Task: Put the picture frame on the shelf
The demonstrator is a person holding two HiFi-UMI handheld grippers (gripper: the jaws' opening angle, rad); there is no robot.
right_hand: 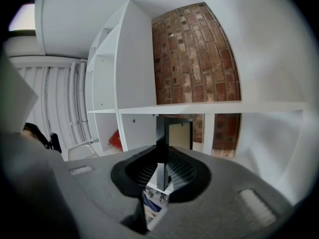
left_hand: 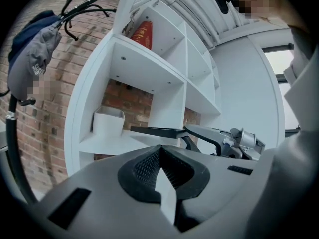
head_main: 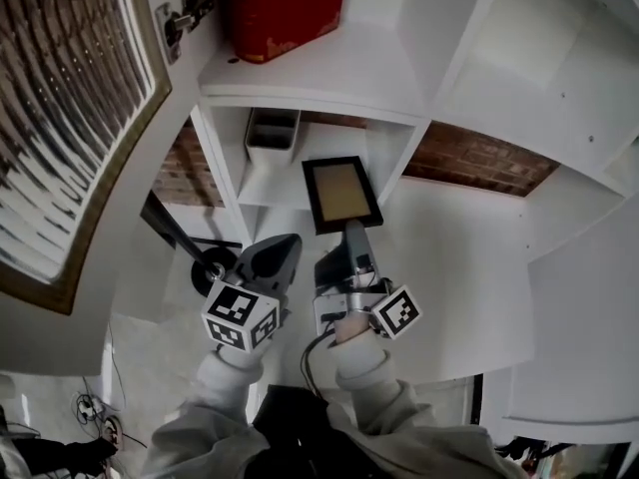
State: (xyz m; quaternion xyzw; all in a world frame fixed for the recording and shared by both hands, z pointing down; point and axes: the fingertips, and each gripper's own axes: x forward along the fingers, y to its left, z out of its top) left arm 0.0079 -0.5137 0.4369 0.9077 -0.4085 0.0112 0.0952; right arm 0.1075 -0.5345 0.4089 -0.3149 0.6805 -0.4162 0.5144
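The picture frame [head_main: 342, 193], black-edged with a tan middle, is gripped at its near edge by the right claw [head_main: 352, 232]. In the right gripper view the frame [right_hand: 178, 133] is seen edge-on, and the right claw [right_hand: 162, 171] is clenched on that thin edge, its jaws parted only by the thickness of the frame. The frame is held out at the middle compartment of the white shelf [head_main: 300, 73], over the board that carries a white box [head_main: 272, 128] at its far left. Whether the frame touches that board cannot be told. The left claw [head_main: 283, 249] is kept just left of the right one. In the left gripper view the left claw [left_hand: 159, 176] is seen pressed together with nothing between its jaws, apart from the frame [left_hand: 157, 131]. A red object [head_main: 285, 8] is seen in another compartment of the shelf.
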